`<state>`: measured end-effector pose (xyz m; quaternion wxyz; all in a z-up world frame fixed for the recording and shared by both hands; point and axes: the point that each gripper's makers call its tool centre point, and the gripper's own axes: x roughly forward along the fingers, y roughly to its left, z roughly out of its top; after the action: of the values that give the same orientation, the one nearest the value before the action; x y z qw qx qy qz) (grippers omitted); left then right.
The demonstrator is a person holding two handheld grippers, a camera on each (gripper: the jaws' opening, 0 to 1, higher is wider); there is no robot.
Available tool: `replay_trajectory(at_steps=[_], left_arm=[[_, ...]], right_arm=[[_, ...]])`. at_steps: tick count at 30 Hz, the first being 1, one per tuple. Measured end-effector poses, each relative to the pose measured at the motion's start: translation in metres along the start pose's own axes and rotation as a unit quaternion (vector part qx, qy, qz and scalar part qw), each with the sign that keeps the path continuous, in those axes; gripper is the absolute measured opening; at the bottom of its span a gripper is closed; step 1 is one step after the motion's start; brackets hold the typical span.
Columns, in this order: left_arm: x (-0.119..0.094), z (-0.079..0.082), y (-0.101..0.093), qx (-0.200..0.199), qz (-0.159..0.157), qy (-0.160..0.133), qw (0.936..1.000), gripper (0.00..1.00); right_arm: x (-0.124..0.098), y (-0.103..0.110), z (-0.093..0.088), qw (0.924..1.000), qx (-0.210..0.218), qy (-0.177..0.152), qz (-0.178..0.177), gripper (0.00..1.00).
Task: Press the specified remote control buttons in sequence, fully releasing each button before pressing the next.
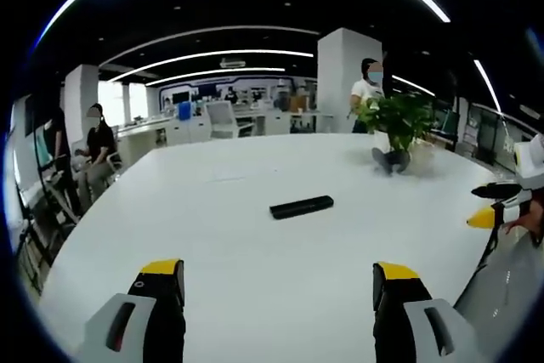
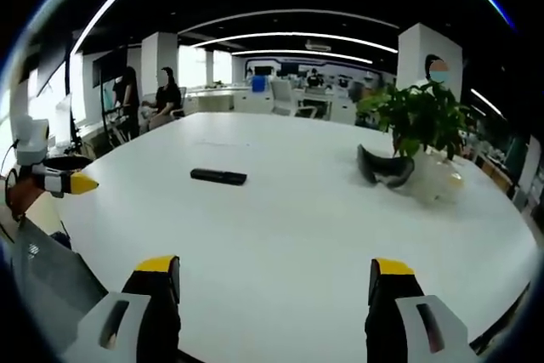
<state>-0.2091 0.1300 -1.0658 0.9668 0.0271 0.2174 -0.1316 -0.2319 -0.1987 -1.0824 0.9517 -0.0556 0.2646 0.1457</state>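
A black remote control lies flat on the white table, well ahead of my left gripper, which is open with nothing between its yellow-tipped jaws. In the right gripper view the same remote lies left of centre, far beyond my right gripper, also open and empty. The right gripper enters the left gripper view at the right edge, held by a hand. The left gripper appears at the left edge of the right gripper view.
A potted green plant stands at the table's far right with a dark curved object beside its pot. Several people sit or stand around the office beyond the table. Desks and chairs line the background.
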Motion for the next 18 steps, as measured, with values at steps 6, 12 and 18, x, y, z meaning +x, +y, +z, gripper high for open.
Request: replay_trajectory(at_steps=[6,12,18], left_arm=[[0.009,0.007,0.001,0.009,-0.009,0.001,0.9999,0.95],[0.021,0.015,0.006,0.029,-0.015,0.005,0.9995,0.95],[0.038,0.028,0.009,0.045,-0.026,-0.001,0.9987,0.95]], right_arm=[[0.001,0.001,-0.002,1.0,-0.002,0.006,0.001,0.91],[0.002,0.003,-0.004,0.9999,-0.006,0.012,0.005,0.91],[0.004,0.001,-0.005,0.9998,-0.005,0.017,0.003,0.91]])
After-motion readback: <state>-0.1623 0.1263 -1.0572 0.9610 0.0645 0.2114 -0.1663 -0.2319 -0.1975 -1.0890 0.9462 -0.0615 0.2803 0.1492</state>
